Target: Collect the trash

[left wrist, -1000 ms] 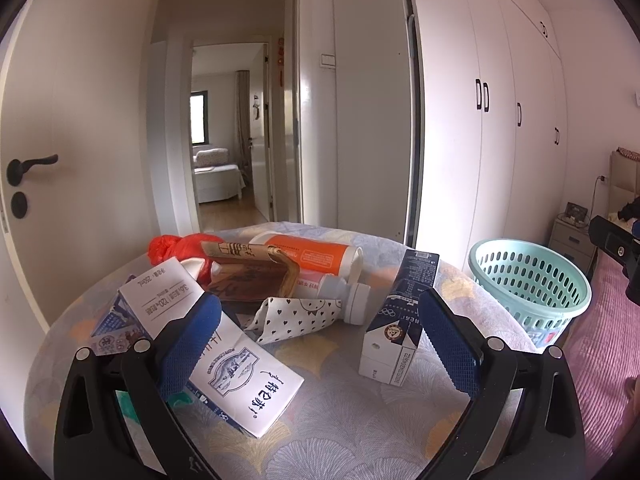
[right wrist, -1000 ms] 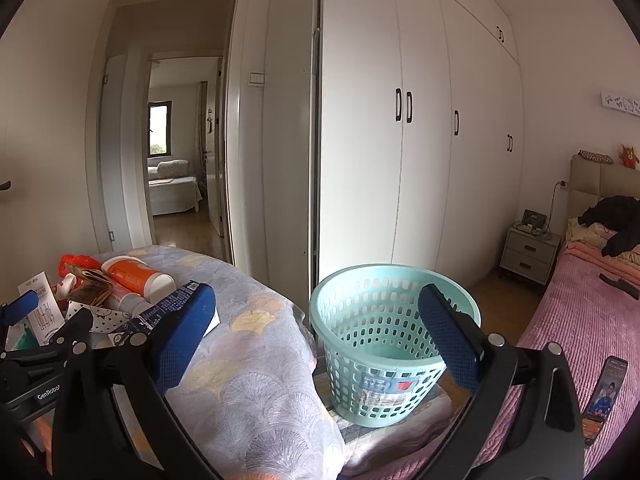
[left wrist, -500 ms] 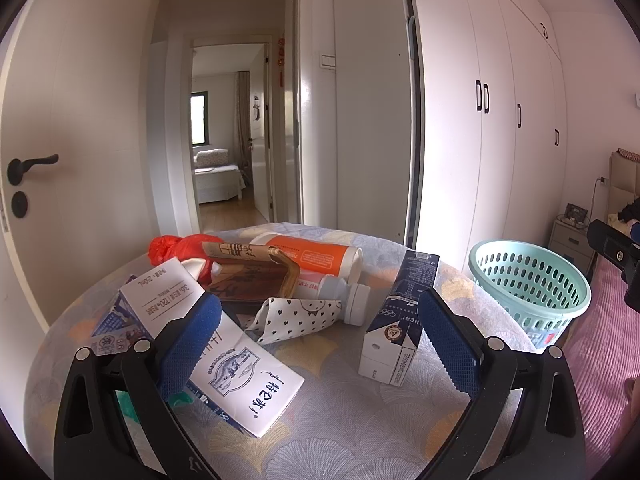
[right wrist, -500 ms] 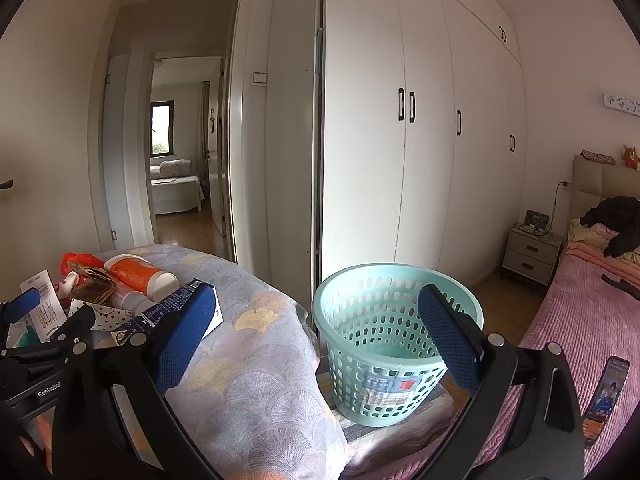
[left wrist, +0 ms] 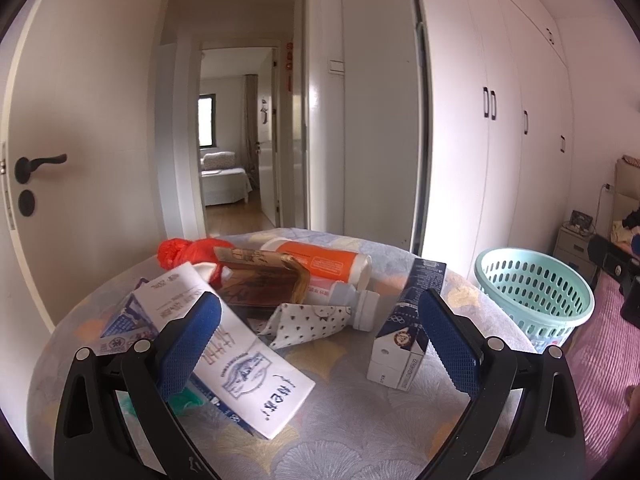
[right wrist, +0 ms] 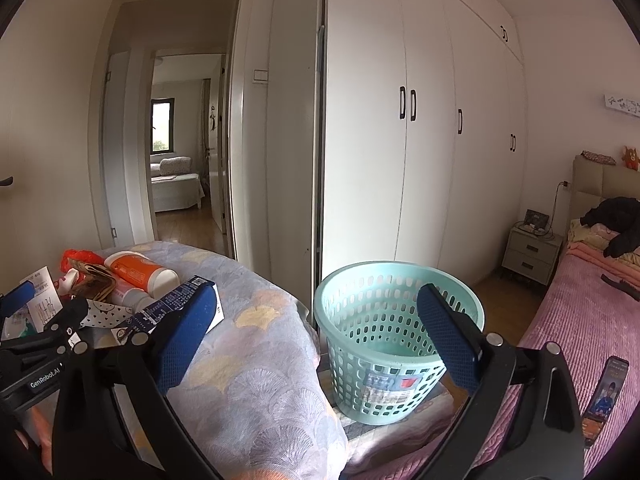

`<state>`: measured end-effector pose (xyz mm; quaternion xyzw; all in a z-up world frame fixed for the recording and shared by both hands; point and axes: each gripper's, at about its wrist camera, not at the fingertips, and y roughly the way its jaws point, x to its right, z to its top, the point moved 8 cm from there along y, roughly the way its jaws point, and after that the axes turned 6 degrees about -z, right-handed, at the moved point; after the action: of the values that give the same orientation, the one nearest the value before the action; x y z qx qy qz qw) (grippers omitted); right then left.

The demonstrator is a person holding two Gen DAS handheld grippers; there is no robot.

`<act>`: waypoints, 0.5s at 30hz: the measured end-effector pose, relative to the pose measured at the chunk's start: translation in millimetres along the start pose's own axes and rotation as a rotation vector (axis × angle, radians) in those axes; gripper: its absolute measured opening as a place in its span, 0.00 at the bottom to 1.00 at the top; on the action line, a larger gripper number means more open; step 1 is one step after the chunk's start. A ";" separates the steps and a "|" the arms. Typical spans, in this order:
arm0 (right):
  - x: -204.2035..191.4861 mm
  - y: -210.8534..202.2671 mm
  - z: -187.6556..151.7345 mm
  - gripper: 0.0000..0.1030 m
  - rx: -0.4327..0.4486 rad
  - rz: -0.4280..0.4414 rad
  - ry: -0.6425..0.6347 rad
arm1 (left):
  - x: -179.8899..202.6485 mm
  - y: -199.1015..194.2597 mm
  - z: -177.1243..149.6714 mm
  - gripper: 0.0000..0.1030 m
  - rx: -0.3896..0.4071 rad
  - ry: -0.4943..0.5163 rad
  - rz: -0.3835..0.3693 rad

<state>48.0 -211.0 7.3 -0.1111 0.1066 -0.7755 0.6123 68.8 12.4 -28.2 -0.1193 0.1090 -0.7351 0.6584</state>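
Trash pile (left wrist: 264, 292) lies btwn left gripper (left wrist: 320, 344) fingers, wide open, empty; right gripper (right wrist: 320, 340) wide, framing basket (right wrist: 396, 340).

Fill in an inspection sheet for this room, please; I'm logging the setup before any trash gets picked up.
Surface: round table under a patterned cloth, trash piled toward its far left.
Job's things: orange bottle lying down; dark blue carton upright; white box flat; red bag; brown wrapper; teal basket, nothing visible inside, beside the table.
Clutter: phone on the pink bed.
Grippers: left gripper open over the trash, holding nothing; right gripper open, pointed toward the basket, holding nothing.
Cables: one cord above the nightstand.
Surroundings: white wardrobe, open doorway.
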 end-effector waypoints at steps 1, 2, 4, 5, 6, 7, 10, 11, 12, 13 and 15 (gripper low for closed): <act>-1.1 0.1 0.3 0.88 -0.002 0.003 -0.003 | -3.9 -3.3 1.1 0.93 -0.004 -0.026 -0.010; -1.9 0.0 0.3 0.87 -0.004 0.006 -0.003 | -8.8 -8.3 2.3 0.93 -0.005 -0.054 -0.018; -5.0 0.6 0.1 0.85 -0.010 0.021 -0.001 | -21.5 -19.0 3.0 0.93 -0.008 -0.099 -0.018; -7.8 1.1 -1.0 0.81 -0.016 0.033 -0.002 | -29.5 -24.5 2.5 0.93 -0.015 -0.119 -0.017; -11.2 1.8 -1.4 0.79 -0.022 0.046 -0.006 | -36.9 -29.0 2.1 0.93 -0.021 -0.131 -0.011; -15.2 2.3 -1.8 0.75 -0.026 0.057 -0.013 | -46.4 -34.4 1.9 0.93 -0.028 -0.141 0.006; -29.9 2.9 -1.1 0.61 -0.035 0.095 -0.040 | -75.8 -44.7 1.1 0.93 -0.062 -0.156 0.081; -35.3 3.3 -0.6 0.58 -0.038 0.108 -0.047 | -86.6 -47.4 0.6 0.93 -0.073 -0.167 0.105; -40.4 3.8 0.2 0.58 -0.040 0.119 -0.052 | -97.7 -50.6 0.3 0.93 -0.076 -0.180 0.113; -44.9 4.4 1.6 0.58 -0.042 0.129 -0.055 | -106.0 -52.1 0.3 0.93 -0.081 -0.192 0.114; -53.8 6.2 5.3 0.58 -0.048 0.148 -0.058 | -129.5 -54.1 -2.6 0.93 -0.108 -0.225 0.129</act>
<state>67.4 -160.3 8.2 -0.1396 0.1153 -0.7218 0.6680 30.6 147.1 -17.6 -0.2292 0.0814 -0.6661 0.7051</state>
